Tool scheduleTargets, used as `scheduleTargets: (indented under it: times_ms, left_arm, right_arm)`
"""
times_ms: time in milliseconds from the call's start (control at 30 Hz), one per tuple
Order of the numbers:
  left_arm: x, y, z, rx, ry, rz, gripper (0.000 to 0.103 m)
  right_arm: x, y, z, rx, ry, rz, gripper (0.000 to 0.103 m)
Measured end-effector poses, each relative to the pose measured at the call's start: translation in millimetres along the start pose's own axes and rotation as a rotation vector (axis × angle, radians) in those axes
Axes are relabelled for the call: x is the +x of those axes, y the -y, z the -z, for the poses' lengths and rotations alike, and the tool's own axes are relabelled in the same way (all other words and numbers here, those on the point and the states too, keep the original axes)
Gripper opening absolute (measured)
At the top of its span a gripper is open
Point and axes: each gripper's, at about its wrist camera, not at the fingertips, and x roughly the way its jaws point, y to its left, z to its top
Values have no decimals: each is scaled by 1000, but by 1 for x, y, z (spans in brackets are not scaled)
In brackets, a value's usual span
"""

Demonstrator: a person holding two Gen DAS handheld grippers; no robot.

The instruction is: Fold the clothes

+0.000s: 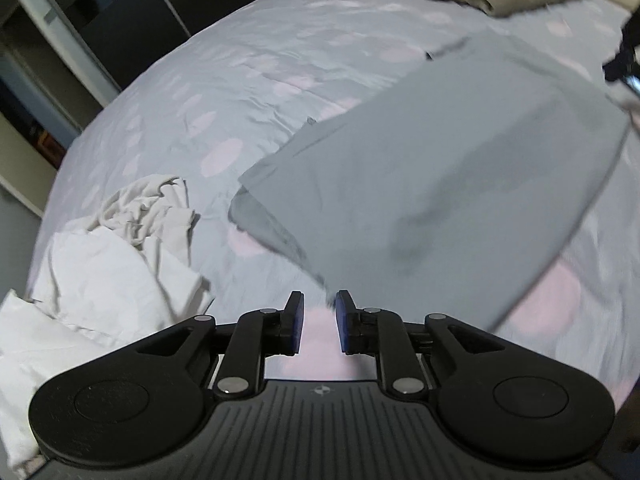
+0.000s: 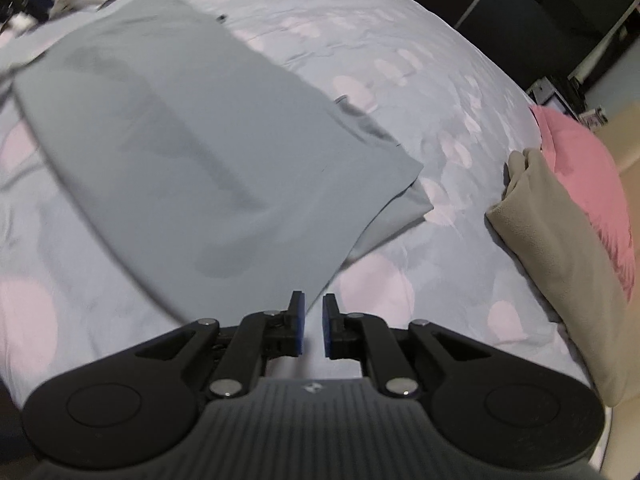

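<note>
The bed [image 1: 248, 80] carries a grey garment [image 1: 440, 168], doubled over, at its middle; white clothes [image 1: 120, 264] sit at 8 o'clock. Left gripper [image 1: 319, 322] and right gripper [image 2: 313, 326] hover slightly parted, empty, at its near corners. For another fold, pinch both layers and keep edges aligned.

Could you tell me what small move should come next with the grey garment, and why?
Probably ease both tongs forward and close them on the near edge of the grey garment. The left tongs and right tongs are open and empty, each just short of a near corner, and the garment lies only partly folded on the bedspread.
</note>
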Motion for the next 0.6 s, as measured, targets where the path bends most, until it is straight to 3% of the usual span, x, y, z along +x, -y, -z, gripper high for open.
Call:
scheduleTargets:
  times_ms: [100,200,333,467,600]
  left_arm:
    - [10,-2,-8,-42,-5,14,16]
    - [21,-4,-16,-85,-9,29,22]
    - [35,-6,-27,-141,-16,48,24]
    - [47,-11,-34,-190,-37,60,24]
    - [55,-15,-46,-233,-20,40,27]
  right_arm:
    - [12,6,-12,16,-7,-2,11]
    - [27,17,-21,67,-16,-13,13]
    - [44,40,-32,205,-30,-35,33]
    - [61,70,-35,430,-47,-87,37]
    - [79,98,-34,688,-58,-143,52]
